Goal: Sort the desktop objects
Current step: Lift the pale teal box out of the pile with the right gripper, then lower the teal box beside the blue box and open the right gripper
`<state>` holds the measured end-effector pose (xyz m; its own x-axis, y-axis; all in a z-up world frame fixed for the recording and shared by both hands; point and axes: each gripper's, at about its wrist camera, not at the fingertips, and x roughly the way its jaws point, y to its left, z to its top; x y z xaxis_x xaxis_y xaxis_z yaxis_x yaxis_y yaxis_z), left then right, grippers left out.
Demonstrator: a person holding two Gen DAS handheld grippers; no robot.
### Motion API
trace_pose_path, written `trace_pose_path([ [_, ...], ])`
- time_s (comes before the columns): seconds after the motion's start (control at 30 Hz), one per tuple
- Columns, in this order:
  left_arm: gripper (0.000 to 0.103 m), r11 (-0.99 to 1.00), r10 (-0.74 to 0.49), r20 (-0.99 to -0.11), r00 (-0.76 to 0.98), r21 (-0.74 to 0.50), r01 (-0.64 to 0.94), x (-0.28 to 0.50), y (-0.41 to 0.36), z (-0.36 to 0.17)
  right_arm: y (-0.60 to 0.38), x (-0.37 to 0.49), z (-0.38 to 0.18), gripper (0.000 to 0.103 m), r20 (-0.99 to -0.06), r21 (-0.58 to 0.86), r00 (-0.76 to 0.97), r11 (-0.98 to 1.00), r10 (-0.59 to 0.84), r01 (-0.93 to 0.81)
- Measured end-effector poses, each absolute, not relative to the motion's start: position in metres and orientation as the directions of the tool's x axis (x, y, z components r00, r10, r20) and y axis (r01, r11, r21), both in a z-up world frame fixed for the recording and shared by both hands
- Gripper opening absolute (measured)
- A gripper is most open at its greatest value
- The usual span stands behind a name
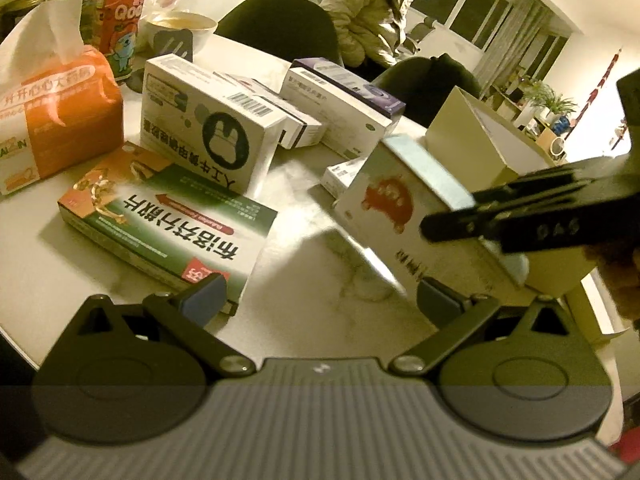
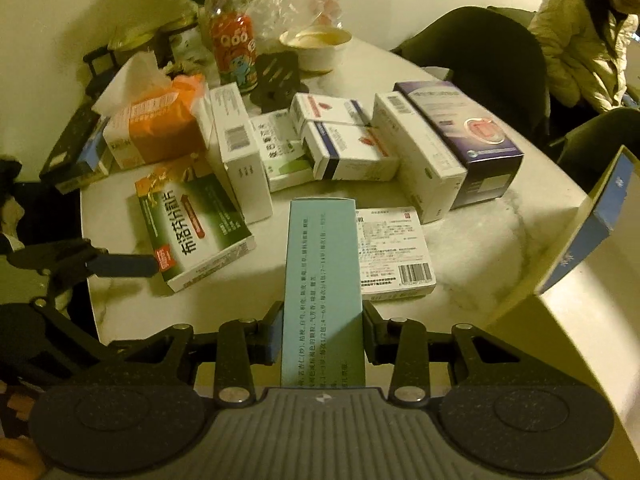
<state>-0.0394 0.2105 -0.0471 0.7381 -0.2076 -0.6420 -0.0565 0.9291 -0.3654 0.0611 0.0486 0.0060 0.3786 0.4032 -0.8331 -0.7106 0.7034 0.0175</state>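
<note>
My right gripper (image 2: 323, 332) is shut on a tall white box with a pale blue side (image 2: 323, 264), held tilted above the table's near edge. In the left wrist view the same box (image 1: 384, 216) shows a red animal picture, with the right gripper's dark fingers (image 1: 500, 220) clamped on it. My left gripper (image 1: 320, 304) is open with nothing between its fingers, low over the marble table (image 1: 304, 280). Its left pad sits near a corner of the flat green box (image 1: 168, 216). That green box (image 2: 192, 220) lies left of the held box.
A penguin-print white box (image 1: 204, 124), a purple box (image 2: 460, 132), several small white boxes (image 2: 344, 148) and a flat printed box (image 2: 394, 252) crowd the table. An orange tissue pack (image 1: 52, 108), a red bottle (image 2: 234, 48) and a bowl (image 2: 316, 44) stand behind. An open blue carton (image 2: 592, 220) sits right. A person sits beyond.
</note>
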Motion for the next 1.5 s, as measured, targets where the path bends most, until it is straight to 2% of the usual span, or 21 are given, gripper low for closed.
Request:
trace_pose_path([
  [0.5,0.103,0.929,-0.245,-0.635,0.732,-0.371,-0.010,-0.031,0.194,-0.044,-0.017,0.085,0.087,0.041,-0.723,0.081,0.522,0.806,0.452,-0.586],
  [0.77,0.103,0.925,-0.266,-0.639,0.721,-0.380,0.005,-0.021,0.191,-0.045,-0.061,0.122,0.113,0.041,-0.679,0.115,0.612,0.883,0.405,-0.456],
  [1.2,0.103,0.924,-0.301,-0.639,0.708,-0.379,0.051,-0.003,0.183,-0.043,-0.123,0.205,0.076,0.041,-0.724,0.138,0.660,0.980,0.201,-0.146],
  [1.5,0.103,0.924,-0.317,-0.649,0.691,-0.377,0.070,0.007,0.179,-0.047,-0.134,0.248,0.033,0.041,-0.762,0.189,0.632,0.982,0.140,0.011],
])
